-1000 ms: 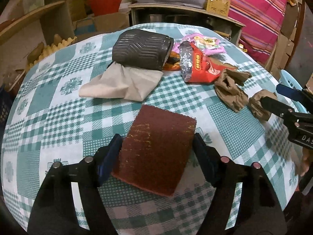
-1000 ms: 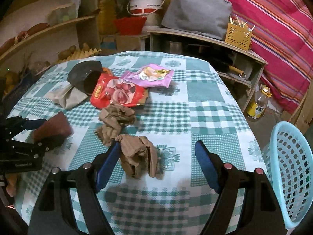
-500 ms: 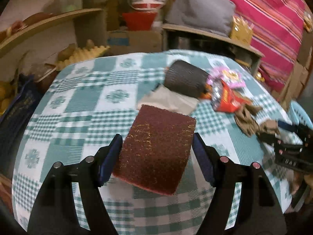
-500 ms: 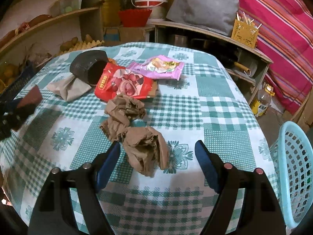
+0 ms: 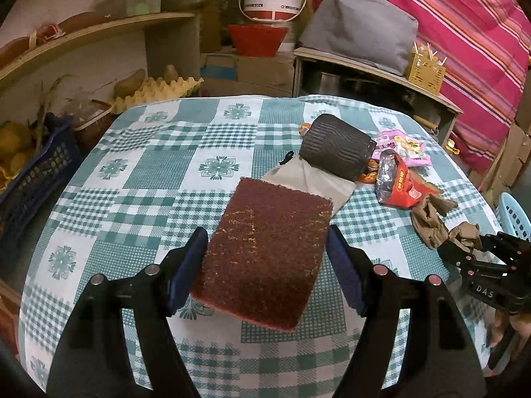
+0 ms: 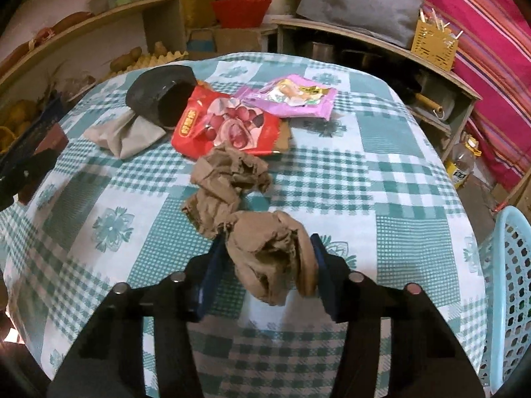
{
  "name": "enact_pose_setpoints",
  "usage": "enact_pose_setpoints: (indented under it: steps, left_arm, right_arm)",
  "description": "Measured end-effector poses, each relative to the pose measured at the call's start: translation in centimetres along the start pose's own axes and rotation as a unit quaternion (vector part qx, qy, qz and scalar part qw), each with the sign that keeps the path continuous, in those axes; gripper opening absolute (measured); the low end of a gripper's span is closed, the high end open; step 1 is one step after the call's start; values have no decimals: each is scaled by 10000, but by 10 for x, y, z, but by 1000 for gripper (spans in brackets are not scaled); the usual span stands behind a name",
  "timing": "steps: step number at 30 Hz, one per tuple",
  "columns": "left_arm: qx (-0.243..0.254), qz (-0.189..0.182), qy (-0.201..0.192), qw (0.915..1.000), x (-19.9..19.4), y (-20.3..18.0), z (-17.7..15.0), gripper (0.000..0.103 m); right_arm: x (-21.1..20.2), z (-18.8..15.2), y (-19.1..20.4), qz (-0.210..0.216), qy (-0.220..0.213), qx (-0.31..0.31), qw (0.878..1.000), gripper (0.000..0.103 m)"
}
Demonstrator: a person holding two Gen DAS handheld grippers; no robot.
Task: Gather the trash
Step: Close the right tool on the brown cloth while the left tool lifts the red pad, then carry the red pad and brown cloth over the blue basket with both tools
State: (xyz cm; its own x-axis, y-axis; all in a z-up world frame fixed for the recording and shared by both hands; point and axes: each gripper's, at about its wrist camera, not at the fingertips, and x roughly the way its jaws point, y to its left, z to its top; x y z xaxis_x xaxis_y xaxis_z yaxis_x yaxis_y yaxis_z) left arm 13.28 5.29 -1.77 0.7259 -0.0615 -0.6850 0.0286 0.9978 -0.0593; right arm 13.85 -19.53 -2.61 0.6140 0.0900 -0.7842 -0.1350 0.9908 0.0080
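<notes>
Right wrist view: round table under teal checked cloth, shelving behind.
Right gripper, jaws just closing, pinches a crumpled brown wad near the edge; blue basket beside. Left gripper clamps a maroon scouring pad above bare cloth.

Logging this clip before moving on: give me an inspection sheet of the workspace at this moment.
Surface: round table under a green checked cloth.
Job's things: red scouring pad; two crumpled brown wads; red wrapper; pink wrapper.
Clutter: dark cup lying on a grey cloth.
Grippers: left gripper clamps the pad; right gripper has just been closing around the nearer wad.
Cables: nothing seen.
Surroundings: blue basket, shelves, white bucket.
</notes>
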Motion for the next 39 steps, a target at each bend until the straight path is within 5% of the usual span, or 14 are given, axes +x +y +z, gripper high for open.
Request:
enact_pose_setpoints:
  steps: [5,18,39]
  left_arm:
    - [-25,32,-6,10000,2,0,0,71]
    - [10,-31,-235,9997,-9,-23,6,71]
    - [602,-616,-747,9935,-32,-175,21,71]
  right_arm:
    - [-3,0,-1,59,-29,-13,10000,37]
    - [-38,1,-42,-144,-568,266,9979,36]
    - [-125,-49,-212,-1292,-1187,1419,9742,36]
